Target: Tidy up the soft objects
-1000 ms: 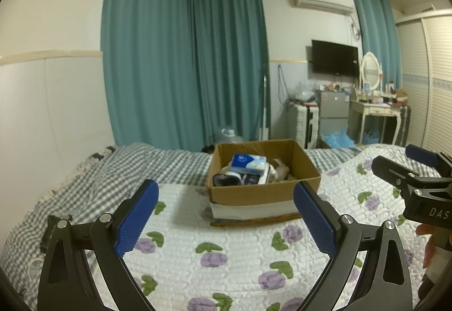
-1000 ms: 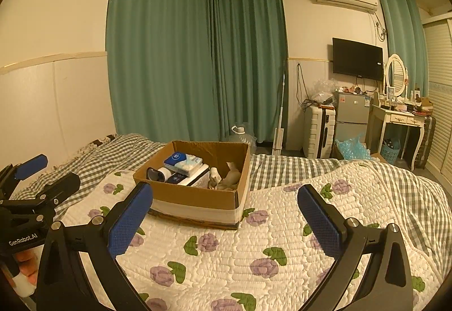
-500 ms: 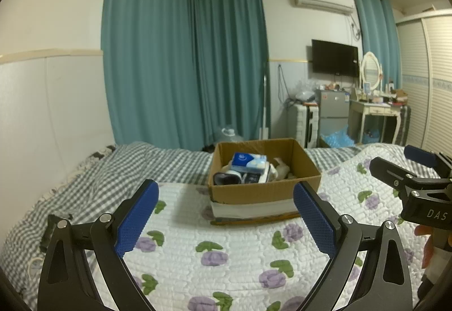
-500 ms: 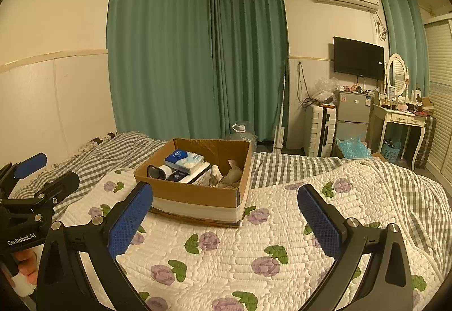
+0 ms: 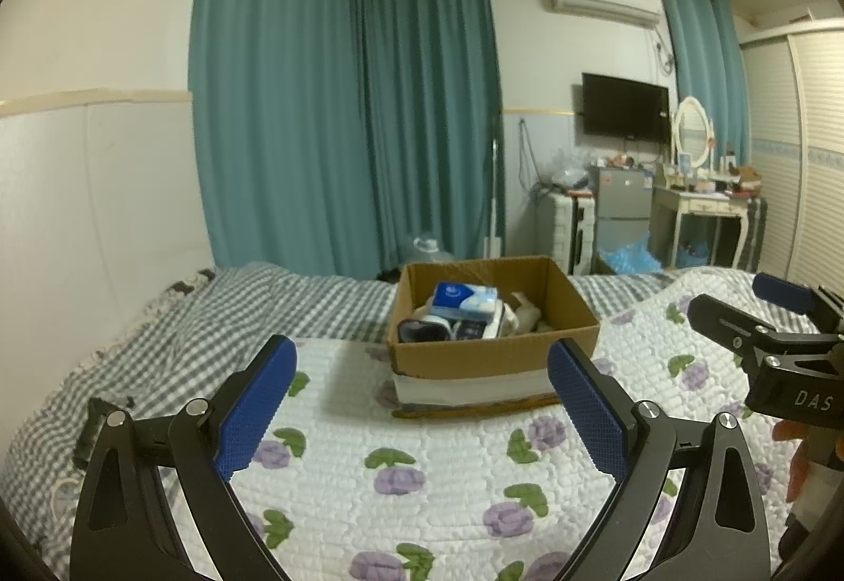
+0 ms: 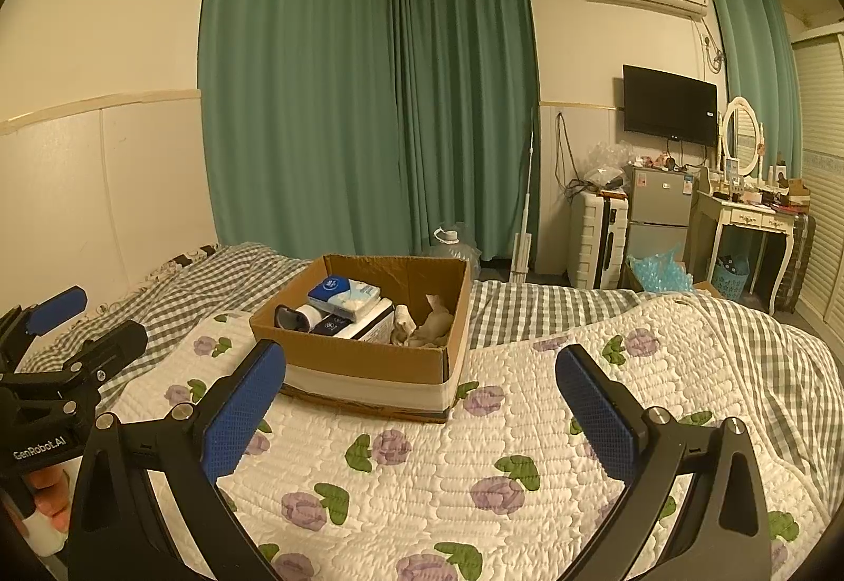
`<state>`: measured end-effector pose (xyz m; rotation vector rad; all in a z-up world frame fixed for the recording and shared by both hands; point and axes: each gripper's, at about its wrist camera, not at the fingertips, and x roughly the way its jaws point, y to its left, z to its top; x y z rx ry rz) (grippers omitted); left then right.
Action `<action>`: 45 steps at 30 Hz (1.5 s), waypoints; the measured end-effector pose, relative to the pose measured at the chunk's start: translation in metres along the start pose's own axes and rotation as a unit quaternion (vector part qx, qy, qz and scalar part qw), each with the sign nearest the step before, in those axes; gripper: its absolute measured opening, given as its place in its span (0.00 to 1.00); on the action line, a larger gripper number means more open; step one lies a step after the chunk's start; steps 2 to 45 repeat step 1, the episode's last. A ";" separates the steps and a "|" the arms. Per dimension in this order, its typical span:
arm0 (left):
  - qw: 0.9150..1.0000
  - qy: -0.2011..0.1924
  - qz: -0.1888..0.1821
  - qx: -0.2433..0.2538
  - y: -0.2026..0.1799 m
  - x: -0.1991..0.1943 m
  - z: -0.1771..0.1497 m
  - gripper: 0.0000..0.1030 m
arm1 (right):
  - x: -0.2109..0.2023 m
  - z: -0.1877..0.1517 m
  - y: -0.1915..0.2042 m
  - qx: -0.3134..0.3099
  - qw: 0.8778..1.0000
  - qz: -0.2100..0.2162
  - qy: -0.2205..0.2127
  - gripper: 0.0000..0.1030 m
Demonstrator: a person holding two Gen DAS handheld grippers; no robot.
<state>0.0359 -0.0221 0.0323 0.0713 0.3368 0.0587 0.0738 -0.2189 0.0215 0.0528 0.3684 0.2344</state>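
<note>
Both tongs, left gripper (image 5: 422,407) and right gripper (image 6: 422,407), are spread wide, nothing held. The soft stuff, tissue pack (image 6: 344,292) and beige cloth (image 6: 430,325), is seen inside the cardboard box (image 6: 364,359) on the quilt (image 6: 475,475). Could be packed already or waiting to be sorted; no step can be pinned.

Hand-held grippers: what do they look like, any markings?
Both alike: black frame arms with silver screws and triangular cut-outs, blue dimpled pads on the fingers. Left hand-held gripper body reads "GenRobot.AI" in white in the right wrist view; right hand-held gripper body reads "DAS" in the left wrist view. No cables visible. A white wrap shows on a fingertip under each body.
</note>
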 end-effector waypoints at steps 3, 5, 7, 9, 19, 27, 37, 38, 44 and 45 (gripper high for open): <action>1.000 0.000 0.000 0.001 0.000 0.000 0.000 0.95 | 0.000 0.000 0.000 0.000 1.000 -0.001 0.001 1.00; 1.000 0.000 0.000 0.001 0.000 0.000 0.000 0.95 | 0.000 0.000 0.000 0.000 1.000 -0.001 0.001 1.00; 1.000 0.000 0.000 0.001 0.000 0.000 0.000 0.95 | 0.000 0.000 0.000 0.000 1.000 -0.001 0.001 1.00; 1.000 0.000 0.000 0.001 0.000 0.000 0.000 0.95 | 0.000 0.000 0.000 0.000 1.000 -0.001 0.001 1.00; 1.000 0.000 0.000 0.001 0.000 0.000 0.000 0.95 | 0.000 0.000 0.000 0.000 1.000 -0.001 0.001 1.00; 1.000 0.000 0.000 0.001 0.000 0.000 0.000 0.95 | 0.000 0.000 0.000 0.000 1.000 -0.001 0.001 1.00; 1.000 0.000 0.000 0.001 0.000 0.000 0.000 0.95 | 0.000 0.000 0.000 0.000 1.000 -0.001 0.001 1.00; 1.000 0.000 0.000 0.001 0.000 0.000 0.000 0.95 | 0.000 0.000 0.000 0.000 1.000 -0.001 0.001 1.00; 1.000 0.000 0.000 0.001 0.000 0.000 0.000 0.95 | 0.000 0.000 0.000 0.000 1.000 -0.001 0.001 1.00; 1.000 0.000 0.000 0.001 0.000 0.000 0.000 0.95 | 0.000 0.000 0.000 0.000 1.000 -0.001 0.001 1.00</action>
